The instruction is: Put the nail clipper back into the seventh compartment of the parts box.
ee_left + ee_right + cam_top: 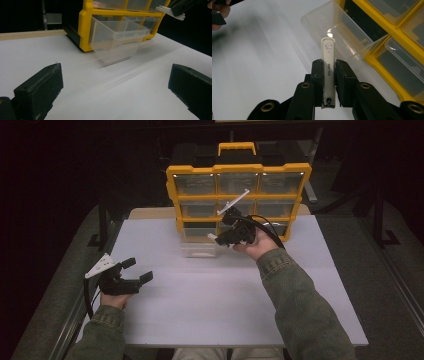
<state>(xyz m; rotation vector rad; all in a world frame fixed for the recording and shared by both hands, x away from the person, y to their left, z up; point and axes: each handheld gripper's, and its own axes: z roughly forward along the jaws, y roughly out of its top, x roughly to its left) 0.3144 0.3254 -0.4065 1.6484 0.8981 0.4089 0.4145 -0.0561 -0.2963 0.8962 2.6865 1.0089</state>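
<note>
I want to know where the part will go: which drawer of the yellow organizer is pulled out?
The bottom-left drawer of the organizer: it juts out over the table, while the others sit flush.

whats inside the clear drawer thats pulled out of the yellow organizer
Nothing visible: the pulled-out drawer looks empty through its clear walls in the left gripper view. The white stick held by the right gripper hovers near its rim, not inside. The drawer's back end inside the yellow organizer is hidden.

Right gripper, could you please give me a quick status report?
Right gripper shut on slim white stick, above open clear drawer. Left gripper open, idle on table. Nothing in the way.
</note>
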